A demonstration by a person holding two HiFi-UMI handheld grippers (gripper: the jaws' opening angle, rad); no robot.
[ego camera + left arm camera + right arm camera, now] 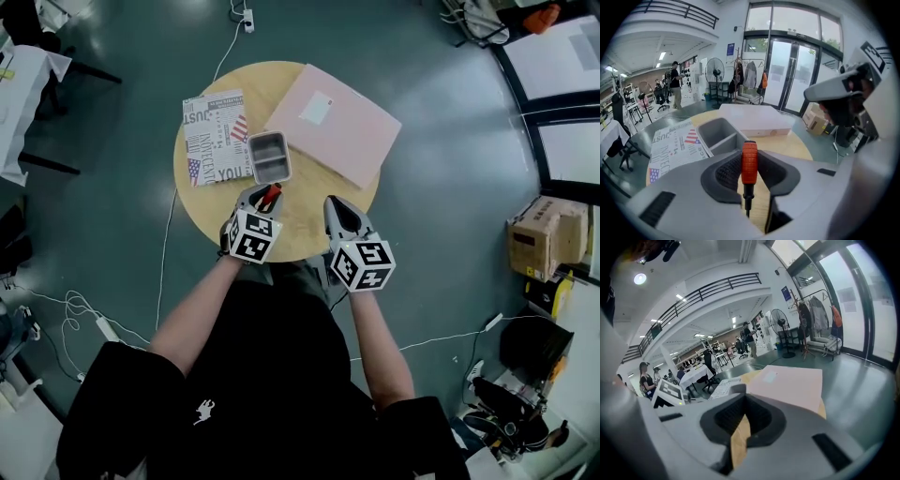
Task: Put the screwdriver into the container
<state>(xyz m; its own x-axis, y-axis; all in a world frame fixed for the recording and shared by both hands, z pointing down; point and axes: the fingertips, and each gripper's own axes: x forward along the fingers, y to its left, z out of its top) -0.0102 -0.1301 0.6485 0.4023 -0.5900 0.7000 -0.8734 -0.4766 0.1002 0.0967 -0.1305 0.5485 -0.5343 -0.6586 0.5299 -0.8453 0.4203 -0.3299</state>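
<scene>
Left tongs (749, 159) are gripping the screwdriver (749, 165) by its handle, the carrying step
Next, reaching over the container (269, 157), then releasing; right tongs (743, 416) closed, empty.

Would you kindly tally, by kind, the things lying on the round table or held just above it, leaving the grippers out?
Screwdriver: 1
Container: 1
Pink box: 1
Printed paper: 1
Total: 4
</scene>
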